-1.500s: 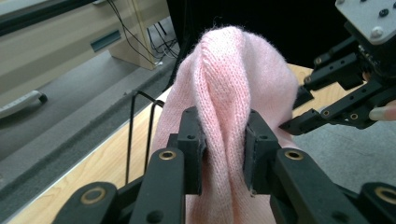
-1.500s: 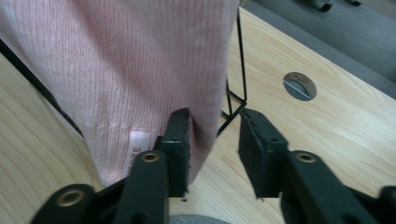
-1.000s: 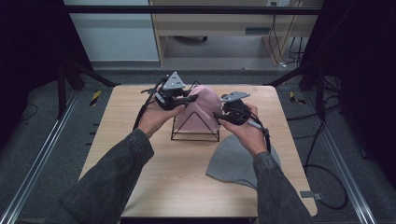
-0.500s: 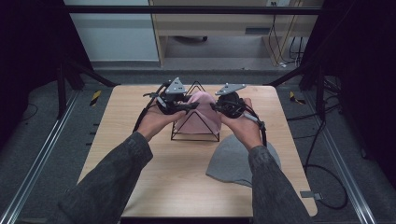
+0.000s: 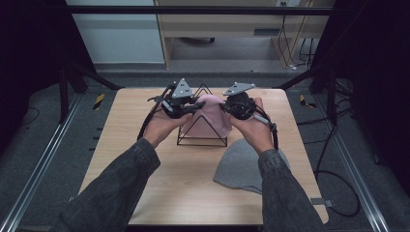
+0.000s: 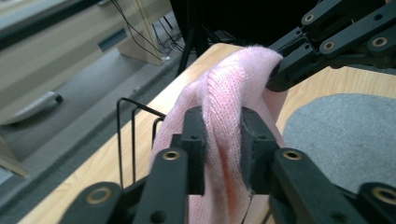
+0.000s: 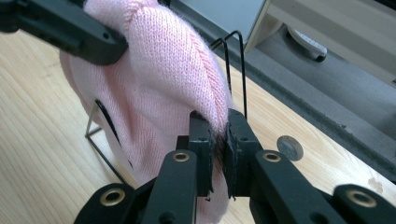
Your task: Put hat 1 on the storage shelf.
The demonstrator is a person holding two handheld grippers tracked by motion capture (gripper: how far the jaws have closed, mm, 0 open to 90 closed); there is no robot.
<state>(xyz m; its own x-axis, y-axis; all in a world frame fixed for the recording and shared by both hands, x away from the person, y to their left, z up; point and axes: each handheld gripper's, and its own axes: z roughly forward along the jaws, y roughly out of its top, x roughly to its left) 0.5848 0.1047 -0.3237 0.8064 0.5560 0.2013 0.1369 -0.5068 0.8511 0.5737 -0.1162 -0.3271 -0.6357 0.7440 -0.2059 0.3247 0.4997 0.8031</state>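
A pink knit hat [image 5: 208, 121] hangs over a black wire pyramid stand [image 5: 202, 143] at the middle of the wooden table. My left gripper [image 5: 193, 107] pinches a fold of the hat [image 6: 233, 88] on its left side. The jaws of the left gripper [image 6: 223, 135] have just been closing, with the knit between them. My right gripper [image 5: 223, 107] is shut on the hat's other side, where a ridge of fabric [image 7: 159, 79] is squeezed between the pads of the right gripper [image 7: 218, 135]. Each gripper faces the other across the hat.
A grey knit hat [image 5: 241, 164] lies flat on the table, in front of the stand and to its right. A small round metal disc [image 7: 289, 148] sits near the table's far edge. Behind the table are a wooden bench and cables on the floor.
The right gripper has risen from beside the stand to the hat's upper right and closed on the fabric. The left hand has stayed in place on the hat.
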